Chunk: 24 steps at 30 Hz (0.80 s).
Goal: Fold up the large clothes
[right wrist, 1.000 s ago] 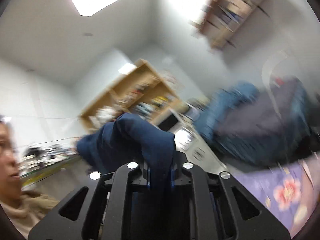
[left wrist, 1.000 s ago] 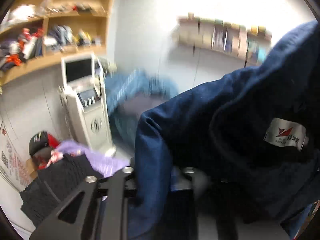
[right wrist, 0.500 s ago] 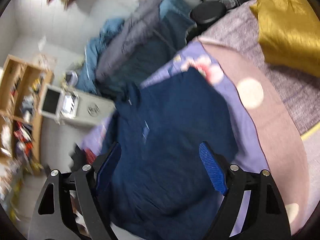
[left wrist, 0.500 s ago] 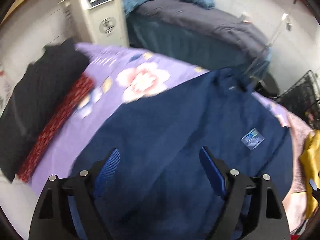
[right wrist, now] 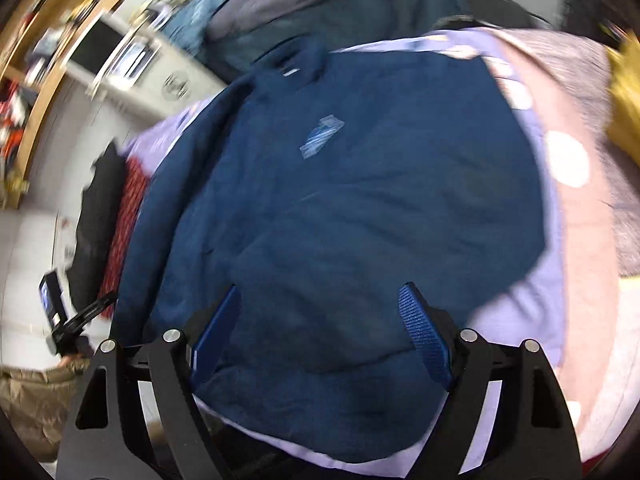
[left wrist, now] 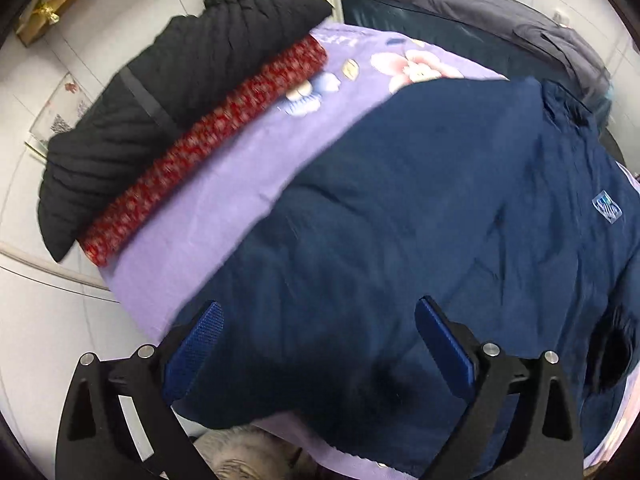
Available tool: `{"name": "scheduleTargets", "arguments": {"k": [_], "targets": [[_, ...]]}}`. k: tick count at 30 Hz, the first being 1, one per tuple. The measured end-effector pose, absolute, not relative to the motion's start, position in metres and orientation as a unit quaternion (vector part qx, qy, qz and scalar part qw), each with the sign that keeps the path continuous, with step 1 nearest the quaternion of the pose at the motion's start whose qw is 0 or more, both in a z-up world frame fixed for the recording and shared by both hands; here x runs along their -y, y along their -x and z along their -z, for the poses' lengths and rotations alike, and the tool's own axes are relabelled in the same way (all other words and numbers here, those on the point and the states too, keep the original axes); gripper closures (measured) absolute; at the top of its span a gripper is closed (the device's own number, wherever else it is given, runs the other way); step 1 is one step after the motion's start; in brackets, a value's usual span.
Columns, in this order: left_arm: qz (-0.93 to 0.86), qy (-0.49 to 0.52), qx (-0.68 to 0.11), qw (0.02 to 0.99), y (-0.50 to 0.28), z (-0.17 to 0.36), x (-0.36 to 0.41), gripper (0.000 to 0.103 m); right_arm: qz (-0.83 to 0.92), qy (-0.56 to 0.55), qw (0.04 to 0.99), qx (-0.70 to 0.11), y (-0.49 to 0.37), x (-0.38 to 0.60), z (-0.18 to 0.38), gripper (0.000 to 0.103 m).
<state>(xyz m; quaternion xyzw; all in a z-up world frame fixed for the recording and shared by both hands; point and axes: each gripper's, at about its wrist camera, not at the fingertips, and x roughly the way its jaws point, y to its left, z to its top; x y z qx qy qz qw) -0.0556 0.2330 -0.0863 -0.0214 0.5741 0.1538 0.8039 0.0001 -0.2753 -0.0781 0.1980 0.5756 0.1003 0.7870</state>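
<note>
A large navy blue jacket (left wrist: 420, 216) lies spread flat on a purple floral sheet (left wrist: 208, 224), collar at the far side, a small light-blue chest logo (left wrist: 607, 208) facing up. It also fills the right wrist view (right wrist: 360, 208), with its logo (right wrist: 322, 138) showing there too. My left gripper (left wrist: 318, 334) is open and empty, hovering over the jacket's near left hem. My right gripper (right wrist: 320, 322) is open and empty above the jacket's near hem.
A folded black quilted garment (left wrist: 160, 92) and a folded red patterned one (left wrist: 208, 140) lie along the sheet's left edge. A dark bed with blue bedding (left wrist: 460, 12) stands behind. A pink dotted cover (right wrist: 576, 184) and yellow cloth (right wrist: 624, 96) lie at right. A white machine (right wrist: 132, 68) stands at back left.
One second ago both grippers were shut on the jacket, held up in the air. They let it go; it now lies flat on the sheet, and both grippers have come lower over its hem.
</note>
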Motion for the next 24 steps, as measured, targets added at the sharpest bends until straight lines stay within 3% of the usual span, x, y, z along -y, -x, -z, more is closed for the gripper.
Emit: {"name": "scheduleTargets", "arguments": {"k": [6, 11, 12, 14, 15, 17, 20, 24], "targets": [[-0.148, 0.006, -0.583, 0.799, 0.076, 0.117, -0.21, 0.007, -0.134, -0.178, 0.757, -0.614, 0.008, 0.233, 0.097, 0.022], [-0.175, -0.1, -0.571, 0.795, 0.076, 0.136, -0.195, 0.007, -0.126, -0.171, 0.755, -0.62, 0.015, 0.229, 0.097, 0.022], [-0.184, -0.117, -0.573, 0.79, 0.072, 0.143, -0.197, 0.011, -0.124, -0.172, 0.755, -0.621, 0.017, 0.228, 0.096, 0.022], [-0.172, -0.113, -0.583, 0.786, 0.063, 0.152, -0.204, 0.044, -0.116, -0.176, 0.754, -0.622, 0.019, 0.229, 0.097, 0.022], [-0.164, -0.109, -0.586, 0.786, 0.059, 0.154, -0.208, 0.053, -0.112, -0.178, 0.754, -0.622, 0.02, 0.231, 0.097, 0.022], [-0.159, -0.118, -0.581, 0.79, 0.052, 0.148, -0.21, 0.086, -0.106, -0.181, 0.756, -0.62, 0.022, 0.232, 0.094, 0.022], [-0.162, -0.143, -0.533, 0.818, 0.036, 0.103, -0.216, 0.094, -0.094, -0.186, 0.766, -0.609, 0.025, 0.236, 0.087, 0.022], [-0.174, -0.116, -0.468, 0.859, 0.0, 0.025, -0.252, 0.094, -0.075, -0.202, 0.772, -0.599, 0.03, 0.245, 0.084, 0.022]]}}
